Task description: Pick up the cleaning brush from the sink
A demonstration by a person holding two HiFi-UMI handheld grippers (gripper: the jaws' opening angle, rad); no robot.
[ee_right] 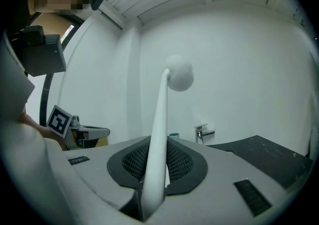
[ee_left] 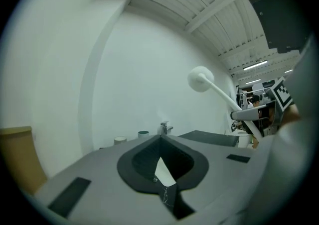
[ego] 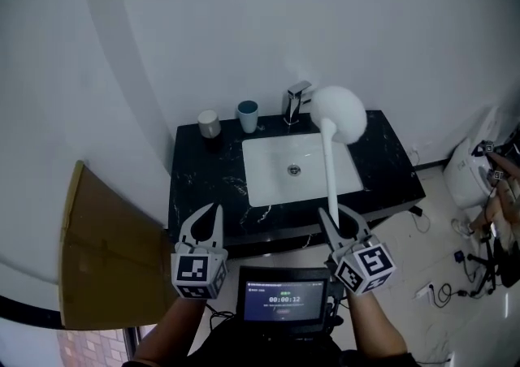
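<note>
The cleaning brush has a long white handle [ego: 331, 170] and a round fluffy white head [ego: 340, 114]. It hangs in the air above the white sink basin [ego: 268, 170]. My right gripper [ego: 335, 215] is shut on the lower end of the handle, in front of the counter. In the right gripper view the handle [ee_right: 157, 139] rises from between the jaws to the brush head [ee_right: 179, 73]. My left gripper [ego: 213, 209] is to the left in front of the counter, tips together, holding nothing. In the left gripper view the brush head [ee_left: 200, 79] shows at upper right.
A black marble counter [ego: 203, 187] holds the sink, a chrome faucet [ego: 296, 101], a grey cup [ego: 210, 123] and a teal cup [ego: 248, 115]. Cardboard [ego: 97, 260] leans at the left. A small screen [ego: 284, 300] is below. A person's hand [ego: 500, 187] is at far right.
</note>
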